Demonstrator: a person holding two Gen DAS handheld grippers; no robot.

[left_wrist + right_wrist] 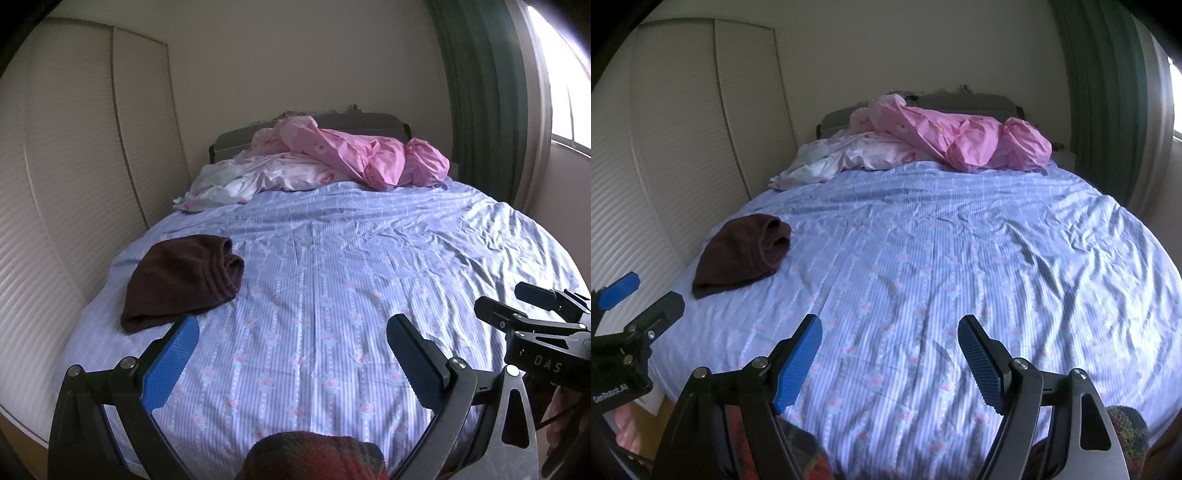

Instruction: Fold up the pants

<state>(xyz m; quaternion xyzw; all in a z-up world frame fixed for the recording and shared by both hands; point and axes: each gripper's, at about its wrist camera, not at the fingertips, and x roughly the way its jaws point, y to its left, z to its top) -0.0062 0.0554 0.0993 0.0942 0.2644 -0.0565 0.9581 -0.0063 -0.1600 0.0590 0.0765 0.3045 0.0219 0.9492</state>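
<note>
Ahead of both grippers, the folded dark brown pants (181,280) lie on the left part of the bed (332,295), on its striped floral sheet, near the left edge. The left gripper (291,347) hovers above the sheet with its jaws wide apart and nothing between them; the pants sit just beyond its left finger. The right gripper (890,350) likewise holds nothing, jaws spread, well apart from the pants. Crumpled pink bedding (354,151) is heaped by the headboard. Something red-patterned, perhaps plaid cloth (314,458), shows blurred at the bottom edge.
</note>
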